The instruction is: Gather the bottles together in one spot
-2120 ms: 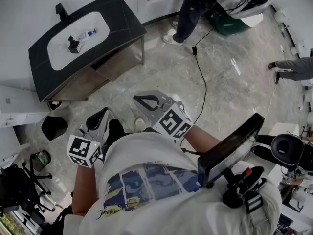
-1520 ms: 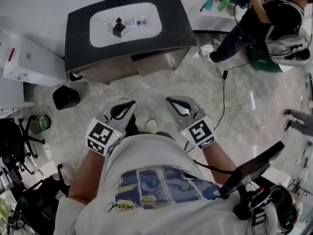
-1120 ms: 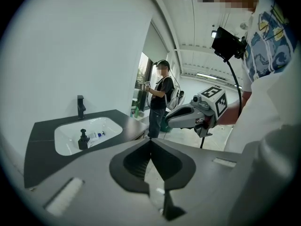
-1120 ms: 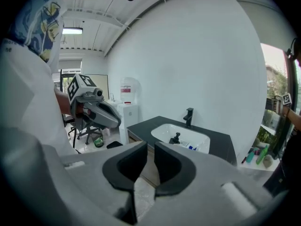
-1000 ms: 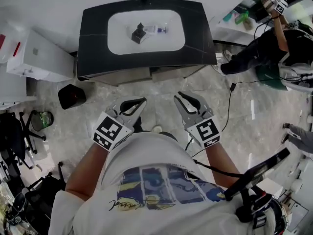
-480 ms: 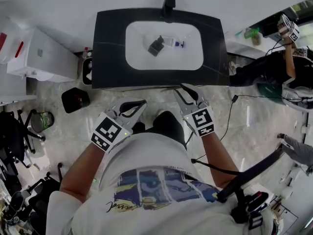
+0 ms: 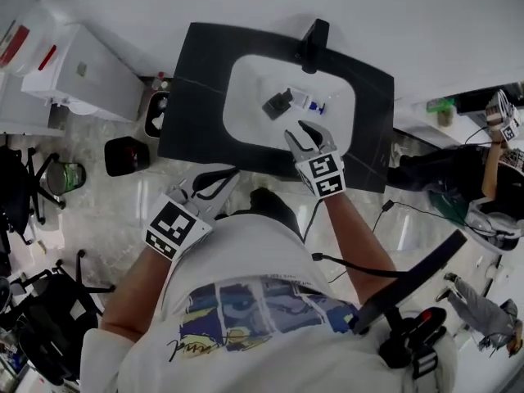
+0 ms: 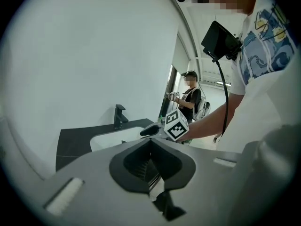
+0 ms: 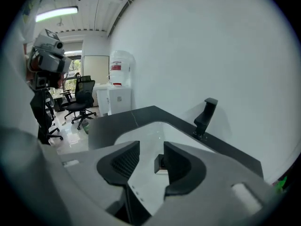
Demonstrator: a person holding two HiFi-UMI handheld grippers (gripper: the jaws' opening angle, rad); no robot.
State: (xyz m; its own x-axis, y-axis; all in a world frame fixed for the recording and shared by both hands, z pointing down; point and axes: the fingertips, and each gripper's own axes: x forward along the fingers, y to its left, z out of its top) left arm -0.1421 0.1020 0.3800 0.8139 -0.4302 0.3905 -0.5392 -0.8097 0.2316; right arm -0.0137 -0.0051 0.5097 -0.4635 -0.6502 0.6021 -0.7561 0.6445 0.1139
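No print is reading clearly anywhere: the red label on the white dispenser [image 9: 119, 68] is showing too small to make out, and the cubes on both grippers are carrying only square black-and-white markers.

The white sink [image 7: 246, 97], set in the black counter [image 7: 196, 97] below the faucet [image 7: 313, 43], is holding both bottles. The dark bottle [image 7: 277, 103] is sitting near the middle of the basin. The clear bottle [image 7: 308, 100], with its blue cap, is lying just beside it on the faucet side. I cannot tell whether the two are touching.

The right gripper [image 7: 311, 133] is hanging over the near rim of the sink. Its jaws are standing apart with nothing gripped, having just been opening. In the right gripper view [image 9: 149, 164] the dark bottle [image 9: 161, 164] is showing through the gap, well beyond the pads. Half a second ago this gripper was only at the counter's near edge, so it is now reaching further in over the basin.

The left gripper [image 7: 217, 182] is staying back over the floor, short of the counter. In the left gripper view [image 8: 150, 161] its jaws are pressing together on nothing. The sink has also been sliding nearer and to the right in the head view.
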